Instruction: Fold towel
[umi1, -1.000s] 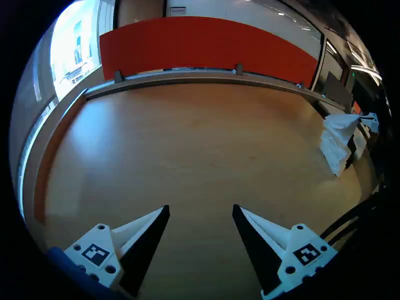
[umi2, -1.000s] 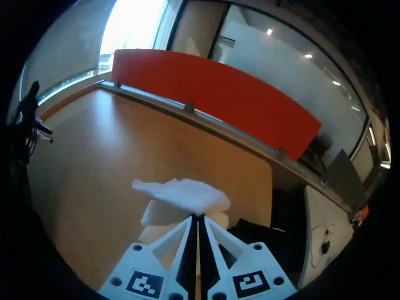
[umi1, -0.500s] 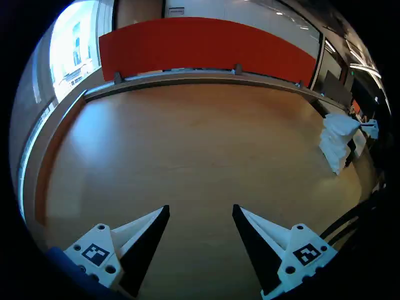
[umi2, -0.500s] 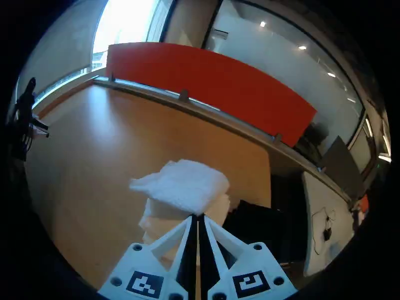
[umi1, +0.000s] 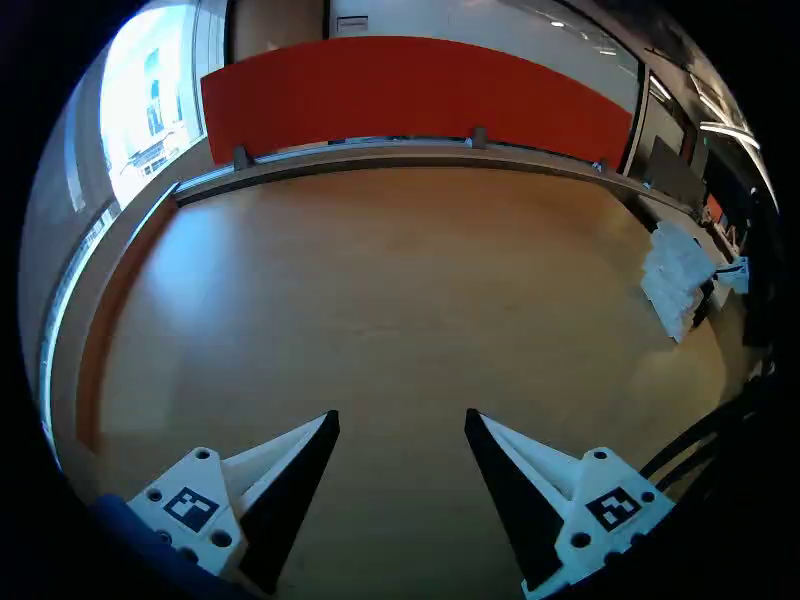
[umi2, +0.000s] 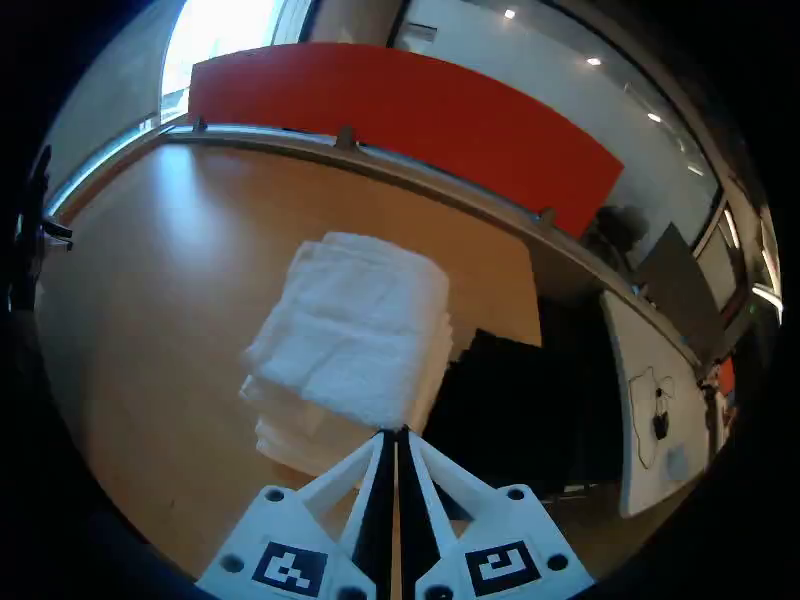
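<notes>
Wooden desk (umi1: 400, 280) ran wide and bare in the left gripper view, light brown, with a red divider panel (umi1: 420, 90) standing along its far edge on a grey rail. Bright window (umi1: 140, 100) sat off to the left of the panel. Left gripper (umi1: 400, 412) hung low over the bare desk with its two fingers well apart and nothing between them, touching nothing. White towel (umi1: 678, 280) showed far off to the right in that view, a folded stack near the desk's right-hand edge, well apart from the left gripper. Something small and white sat just beside the towel at the edge; too small to tell what it was. Black cables (umi1: 700, 440) crossed the lower right corner.

In the right gripper view the same desk (umi2: 150, 300) and red divider panel (umi2: 400, 100) were seen at an angle. Towel (umi2: 350, 320) lay there as a thick folded stack in several layers, close to the desk's edge, with dark space just beyond it on the right. Right gripper (umi2: 396, 432) had its fingers pressed together, only a thin slit between them, clamped on the near edge of the towel's top layer. That top layer spread away from the fingertips across the lower folds. A white surface (umi2: 650, 400) stood farther right, beyond the dark gap.
</notes>
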